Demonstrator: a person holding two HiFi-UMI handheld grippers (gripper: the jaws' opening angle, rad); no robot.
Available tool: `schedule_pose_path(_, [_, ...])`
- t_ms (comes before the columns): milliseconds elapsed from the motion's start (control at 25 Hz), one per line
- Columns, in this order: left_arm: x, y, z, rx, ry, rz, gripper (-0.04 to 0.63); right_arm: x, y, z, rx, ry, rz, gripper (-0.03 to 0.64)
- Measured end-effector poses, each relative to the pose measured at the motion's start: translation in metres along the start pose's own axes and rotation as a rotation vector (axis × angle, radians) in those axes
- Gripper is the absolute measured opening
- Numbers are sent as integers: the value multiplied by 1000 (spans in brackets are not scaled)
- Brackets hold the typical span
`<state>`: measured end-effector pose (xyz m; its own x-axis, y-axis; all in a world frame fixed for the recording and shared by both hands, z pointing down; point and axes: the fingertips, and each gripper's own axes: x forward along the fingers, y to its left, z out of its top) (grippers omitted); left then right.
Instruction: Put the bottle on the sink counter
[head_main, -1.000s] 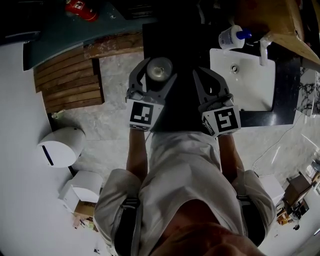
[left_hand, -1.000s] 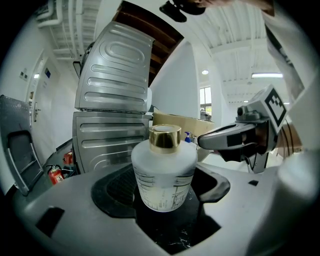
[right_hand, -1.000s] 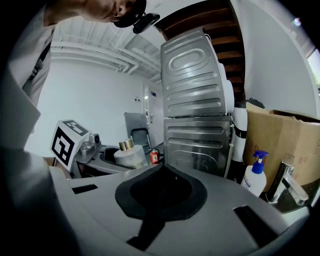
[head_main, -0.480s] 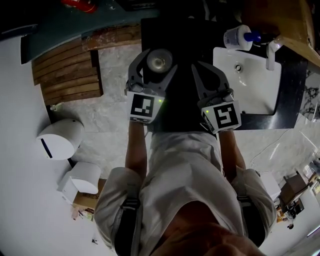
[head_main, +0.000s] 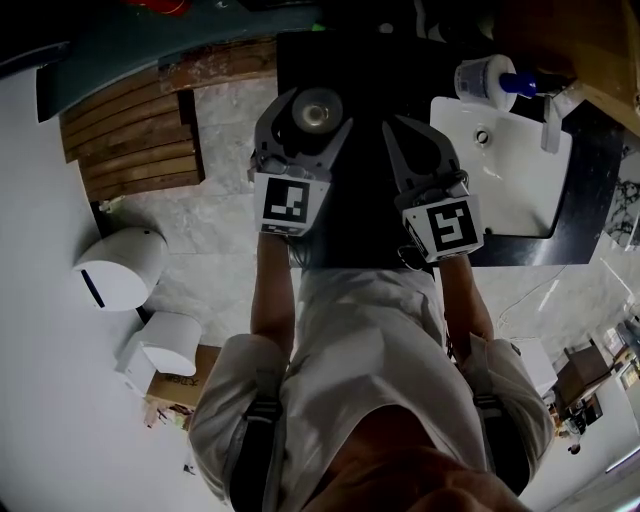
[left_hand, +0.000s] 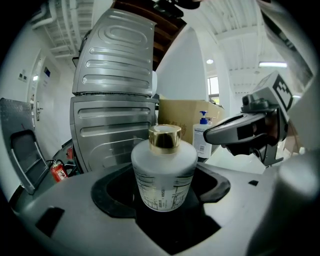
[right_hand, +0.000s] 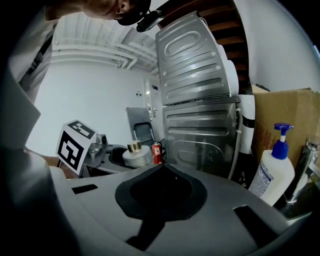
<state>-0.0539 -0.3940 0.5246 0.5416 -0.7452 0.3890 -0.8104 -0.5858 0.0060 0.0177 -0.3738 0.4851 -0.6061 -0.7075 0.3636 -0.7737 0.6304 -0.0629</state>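
The bottle (left_hand: 164, 175) is frosted white with a gold cap and dark line print, the left gripper (head_main: 312, 118) is grey with a black-and-white patterned cube, and at one o'clock the pump bottle (head_main: 487, 78) is white (blue pump) beside the white sink (head_main: 520, 190).

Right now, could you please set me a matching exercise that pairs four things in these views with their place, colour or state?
Things:
1. gold-capped bottle
2. pump bottle
3. right gripper
4. fire extinguisher

Place, colour or state:
A. red
B. jaws together, nothing between them
C. clamped in the left gripper
D. standing beside the sink basin

Pairs: 1-C, 2-D, 3-B, 4-A.
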Motion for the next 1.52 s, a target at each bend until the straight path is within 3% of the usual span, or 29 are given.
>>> schedule_pose_path(1520, [59, 12, -44, 5, 140, 14, 327, 30, -26, -33, 49, 77, 15, -3])
